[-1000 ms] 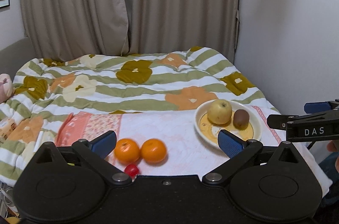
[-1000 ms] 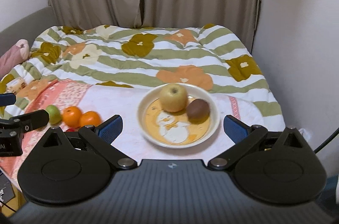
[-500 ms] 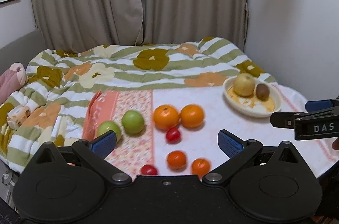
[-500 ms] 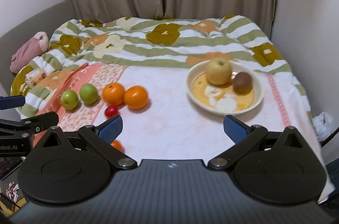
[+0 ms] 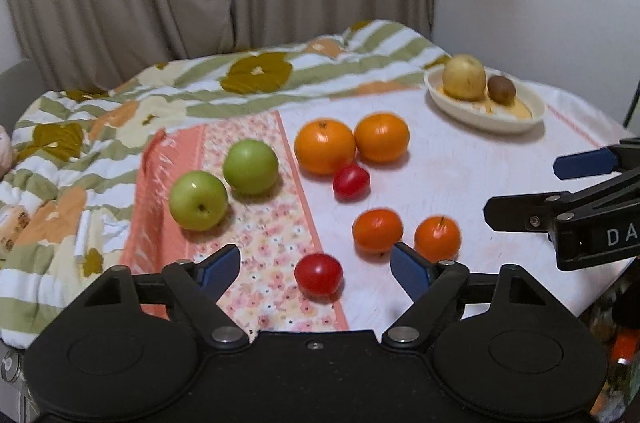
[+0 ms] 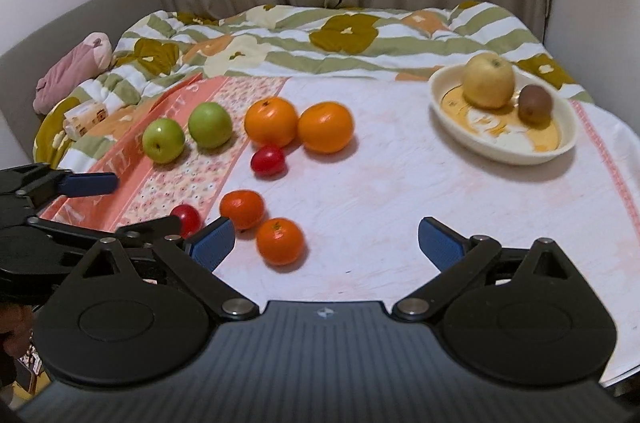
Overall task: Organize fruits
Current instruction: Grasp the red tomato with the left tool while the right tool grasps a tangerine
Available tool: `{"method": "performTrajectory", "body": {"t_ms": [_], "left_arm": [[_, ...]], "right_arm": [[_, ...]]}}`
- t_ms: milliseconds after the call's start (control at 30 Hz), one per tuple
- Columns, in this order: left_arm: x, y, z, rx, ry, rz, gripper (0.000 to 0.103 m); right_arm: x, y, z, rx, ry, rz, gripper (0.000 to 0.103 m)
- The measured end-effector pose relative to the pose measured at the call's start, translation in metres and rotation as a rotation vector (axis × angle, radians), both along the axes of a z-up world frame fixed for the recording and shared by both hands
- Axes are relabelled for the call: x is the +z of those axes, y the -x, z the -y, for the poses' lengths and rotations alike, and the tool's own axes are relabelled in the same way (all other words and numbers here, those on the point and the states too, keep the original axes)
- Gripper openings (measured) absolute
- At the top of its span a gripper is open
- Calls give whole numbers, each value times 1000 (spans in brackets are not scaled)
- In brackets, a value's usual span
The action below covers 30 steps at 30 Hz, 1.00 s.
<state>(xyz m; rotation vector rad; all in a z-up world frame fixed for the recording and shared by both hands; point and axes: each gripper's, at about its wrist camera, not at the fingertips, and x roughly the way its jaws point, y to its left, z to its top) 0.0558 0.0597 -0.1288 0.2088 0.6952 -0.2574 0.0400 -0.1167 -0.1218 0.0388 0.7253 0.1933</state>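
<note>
**Nearest fruit sits between the left jaws**

Hovering low over the towel-covered table, both grippers stand wide open and hold nothing. The relation that matters is in the left wrist view: a small red tomato lies just ahead of the left gripper, almost centred between its two blue pads — slightly toward the left pad, if anything. It is round, so there is no long axis to line up with; any approach angle would serve.

The right gripper is nearer the small oranges. One small orange lies just ahead of its left pad, and a second one sits a little farther back, partly behind that pad.

The rest of the fruit is spread farther out — two green apples on the flowered strip of the cloth, two large oranges touching side by side, and another red tomato just in front of them. The cream plate at the far right already holds a yellow apple and a kiwi.

My judgement is that the left hand is best placed for the near tomato, with only a short forward reach and a close. The plate lies well apart from it, on the right hand's side.
</note>
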Motion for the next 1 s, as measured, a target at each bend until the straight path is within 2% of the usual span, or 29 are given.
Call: {"method": "performTrajectory", "body": {"t_ms": [100, 300, 367, 433, 600, 800, 1000], "left_arm": [[-12, -8, -2, -28, -11, -30, 73], [-27, -22, -1, -67, -20, -72, 64], [-31, -26, 0, -76, -23, -83, 59], [-33, -29, 1, -81, -24, -92, 57], [-37, -31, -1, -99, -16, -102, 38], [-36, -27, -4, -104, -23, -100, 38], [-36, -22, -13, -73, -15, -109, 37]], "right_arm": [[-9, -6, -7, -3, -8, -12, 103], [-23, -15, -14, -3, -6, -35, 103], [-27, -17, -16, -1, -6, -46, 102], [-31, -17, -18, -4, -6, -51, 99], [-36, -19, -21, -6, -6, -63, 95], [-41, -23, -28, 12, 0, -73, 82], [-44, -26, -35, 30, 7, -74, 78]]}}
